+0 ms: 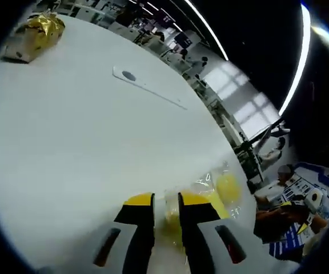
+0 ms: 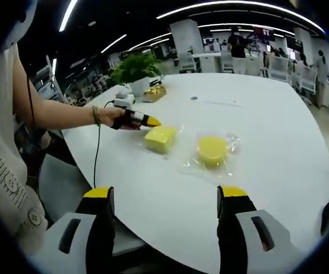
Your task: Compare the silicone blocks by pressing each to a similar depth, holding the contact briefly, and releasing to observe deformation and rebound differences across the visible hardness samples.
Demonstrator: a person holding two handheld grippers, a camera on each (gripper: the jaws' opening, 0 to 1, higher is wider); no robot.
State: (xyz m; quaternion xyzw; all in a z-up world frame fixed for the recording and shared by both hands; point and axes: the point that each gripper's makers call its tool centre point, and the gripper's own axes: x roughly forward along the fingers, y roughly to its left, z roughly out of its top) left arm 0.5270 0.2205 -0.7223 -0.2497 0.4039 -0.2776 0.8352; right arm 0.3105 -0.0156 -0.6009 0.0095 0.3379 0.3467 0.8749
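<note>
In the right gripper view a person's arm reaches out across the white table, and the hand holds the left gripper low and flat. Its yellow tips touch the edge of the square block.

In the left gripper view the left gripper has its jaws close together, with only a thin gap. The square block sits in that gap, in its clear bag, and looks squeezed between them. The round block lies just past it.

The right gripper hangs back near the table edge, its jaws wide apart and holding nothing. The round block lies in a clear bag, ahead of it and well apart. A green plant stands far back.
</note>
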